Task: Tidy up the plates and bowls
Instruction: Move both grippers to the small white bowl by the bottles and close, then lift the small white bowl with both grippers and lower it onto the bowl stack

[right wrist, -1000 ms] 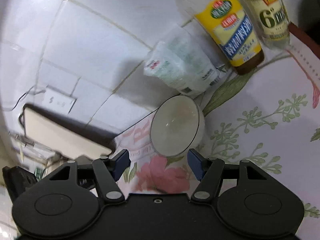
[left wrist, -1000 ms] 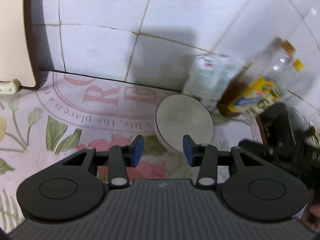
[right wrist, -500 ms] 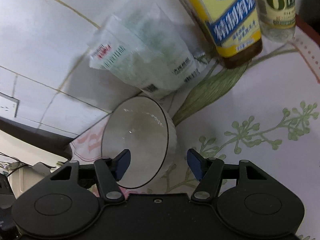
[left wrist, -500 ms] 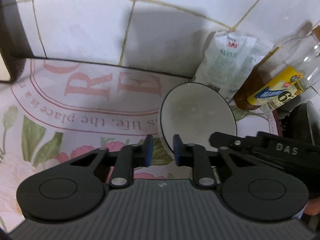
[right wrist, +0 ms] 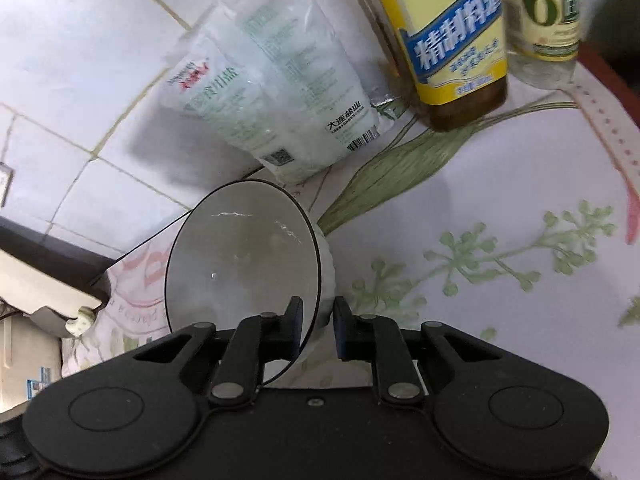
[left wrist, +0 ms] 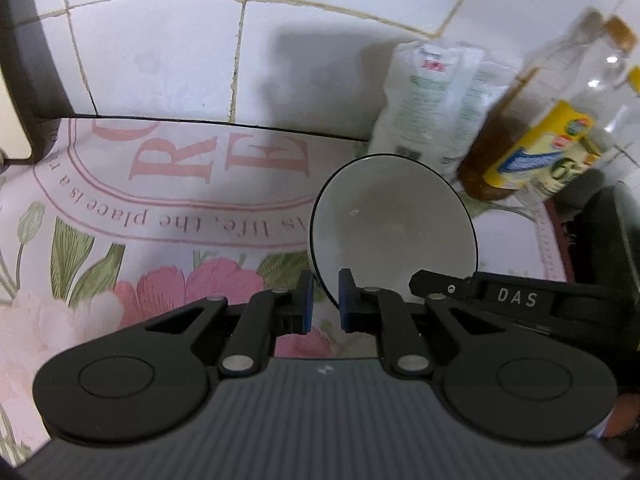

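Note:
A white bowl (left wrist: 394, 224) with a thin dark rim stands on a floral tablecloth (left wrist: 160, 216) near the tiled wall. My left gripper (left wrist: 325, 304) is closing on the bowl's near left rim, which runs between the blue pads, one inside and one outside. In the right wrist view the same bowl (right wrist: 240, 264) shows its ribbed outer wall. My right gripper (right wrist: 318, 328) is closing on the right side of the rim, and the wall fills the gap between its pads. A black housing marked DAS (left wrist: 516, 300) reaches in from the right.
A white salt bag (right wrist: 272, 96) leans on the wall just behind the bowl. Two bottles stand to its right, one with a yellow and blue label (right wrist: 456, 40) and one paler (right wrist: 548, 12). A dark-edged appliance (left wrist: 28, 60) stands at the far left.
Both grippers came down and forward to the bowl. Their jaws went from wide apart to narrow, and each now straddles the rim on its own side.

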{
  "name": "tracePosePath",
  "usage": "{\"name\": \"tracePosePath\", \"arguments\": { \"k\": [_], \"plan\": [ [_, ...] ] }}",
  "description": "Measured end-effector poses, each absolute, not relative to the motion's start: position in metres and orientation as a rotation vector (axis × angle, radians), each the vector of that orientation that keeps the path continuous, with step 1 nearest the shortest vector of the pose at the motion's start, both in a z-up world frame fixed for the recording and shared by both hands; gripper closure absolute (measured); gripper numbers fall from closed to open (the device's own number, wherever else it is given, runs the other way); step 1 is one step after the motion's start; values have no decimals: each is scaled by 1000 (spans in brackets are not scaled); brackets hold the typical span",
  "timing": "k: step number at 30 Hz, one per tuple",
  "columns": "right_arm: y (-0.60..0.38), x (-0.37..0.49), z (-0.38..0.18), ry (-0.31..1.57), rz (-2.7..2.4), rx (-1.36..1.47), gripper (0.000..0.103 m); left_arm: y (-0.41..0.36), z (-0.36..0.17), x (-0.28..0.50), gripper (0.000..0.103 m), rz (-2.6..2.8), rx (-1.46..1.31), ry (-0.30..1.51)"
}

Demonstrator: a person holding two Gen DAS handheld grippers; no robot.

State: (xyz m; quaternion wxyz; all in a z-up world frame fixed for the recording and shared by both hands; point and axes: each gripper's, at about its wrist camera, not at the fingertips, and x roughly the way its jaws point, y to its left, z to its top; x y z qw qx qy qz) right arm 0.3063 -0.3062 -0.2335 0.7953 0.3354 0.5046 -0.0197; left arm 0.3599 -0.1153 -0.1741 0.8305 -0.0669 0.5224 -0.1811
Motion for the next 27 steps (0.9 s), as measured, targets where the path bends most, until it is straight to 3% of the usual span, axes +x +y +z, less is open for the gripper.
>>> {"name": "tracePosePath", "arguments": {
  "k": [14, 27],
  "plan": [
    [-317, 212, -154, 1011, 35, 780, 81, -114, -68, 266, 92, -453, -59, 998],
    [-332, 125, -108, 919, 37, 649, 81, -133, -36, 186, 92, -517, -75, 981]
  ]
}}
